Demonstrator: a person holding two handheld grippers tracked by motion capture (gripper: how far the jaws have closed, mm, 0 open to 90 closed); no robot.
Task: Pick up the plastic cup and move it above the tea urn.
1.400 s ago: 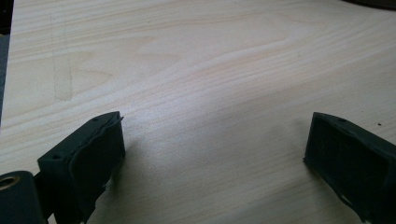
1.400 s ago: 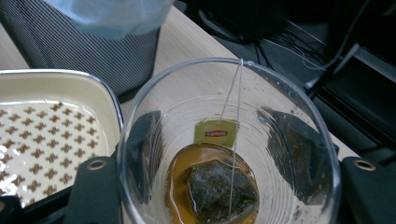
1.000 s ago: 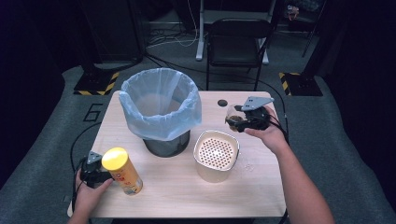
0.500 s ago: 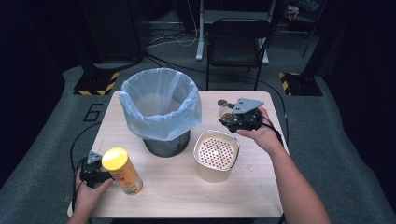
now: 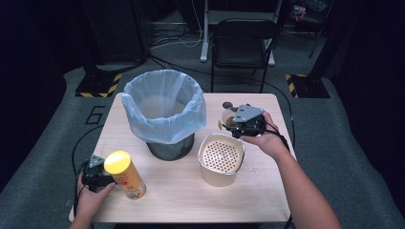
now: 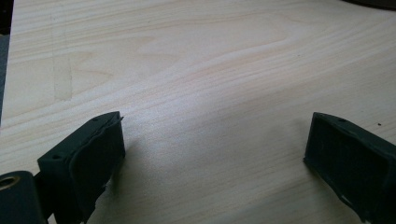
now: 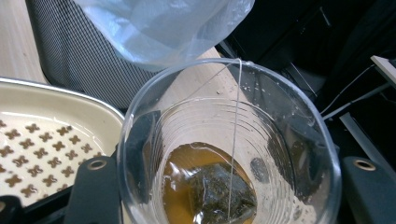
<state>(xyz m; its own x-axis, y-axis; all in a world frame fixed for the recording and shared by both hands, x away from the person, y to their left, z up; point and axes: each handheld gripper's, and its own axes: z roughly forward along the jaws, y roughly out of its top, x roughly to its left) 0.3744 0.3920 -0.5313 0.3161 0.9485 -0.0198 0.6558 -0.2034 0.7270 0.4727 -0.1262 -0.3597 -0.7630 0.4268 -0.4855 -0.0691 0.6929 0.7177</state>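
My right gripper (image 5: 237, 123) (image 7: 229, 170) is shut on a clear plastic cup (image 5: 228, 118) (image 7: 280, 116), one jaw on each side of its wall. Brown tea and a dark tea bag (image 7: 219, 191) lie at the cup's bottom, and the bag's string runs up over the rim. I hold the cup above the table, between the bin and the far edge of a cream container (image 5: 221, 157) (image 7: 42, 135) with a perforated insert. My left gripper (image 5: 94, 174) (image 6: 215, 154) rests at the table's near left corner, open, with bare wood between its jaws. A yellow-lidded can (image 5: 125, 175) stands just right of it.
A mesh bin lined with a pale blue bag (image 5: 164, 112) (image 7: 159, 28) stands at the middle back of the wooden table (image 5: 181, 200). A small dark disc (image 5: 228, 105) lies beyond the cup. A black chair (image 5: 241, 43) stands behind the table.
My right gripper has carried the cup to the left, from near the table's right edge toward the bin and the cream container. The left hand and the can have stayed put.
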